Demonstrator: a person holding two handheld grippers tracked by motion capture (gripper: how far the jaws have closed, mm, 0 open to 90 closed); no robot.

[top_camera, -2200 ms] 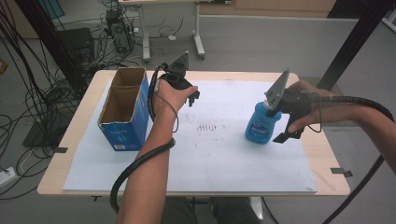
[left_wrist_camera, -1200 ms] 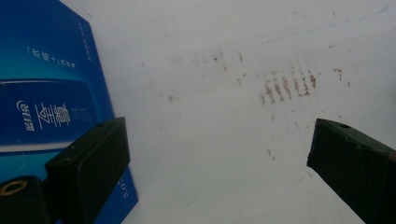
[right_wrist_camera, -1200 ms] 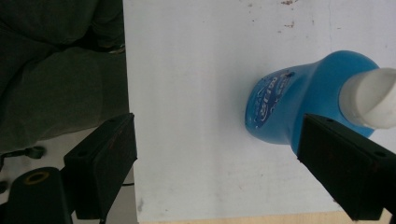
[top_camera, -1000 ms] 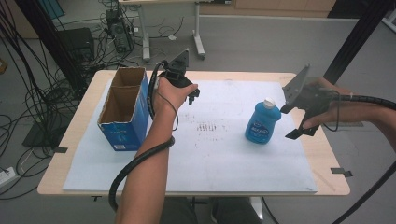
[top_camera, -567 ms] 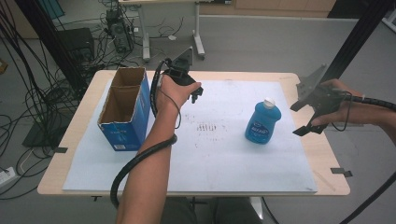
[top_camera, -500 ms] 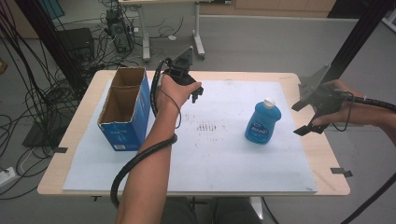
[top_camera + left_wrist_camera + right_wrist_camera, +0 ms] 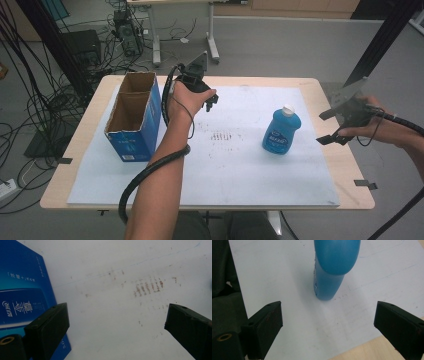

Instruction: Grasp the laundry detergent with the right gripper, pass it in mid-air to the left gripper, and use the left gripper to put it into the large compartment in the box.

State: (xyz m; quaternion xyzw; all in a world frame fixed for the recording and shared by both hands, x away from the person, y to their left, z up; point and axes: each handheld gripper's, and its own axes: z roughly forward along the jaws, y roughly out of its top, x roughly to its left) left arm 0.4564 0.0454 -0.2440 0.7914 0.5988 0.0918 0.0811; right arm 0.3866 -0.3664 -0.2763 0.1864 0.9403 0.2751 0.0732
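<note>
Since the earlier frames, the right gripper (image 7: 331,127) has let go of the blue detergent bottle (image 7: 281,131) and drawn away toward 3 o'clock, past the table (image 7: 345,165) edge, its jaws just opening further with nothing between them. At 9 o'clock stands the open blue cardboard box (image 7: 133,116). Just beside it, toward 12 o'clock, the left gripper (image 7: 210,103) hovers over the white sheet (image 7: 230,170) with jaws spread wide and empty. Rusty smudges (image 7: 224,136) mark the sheet's centre. Upright on the sheet, the bottle stands near 3 o'clock, apart from both grippers.
</note>
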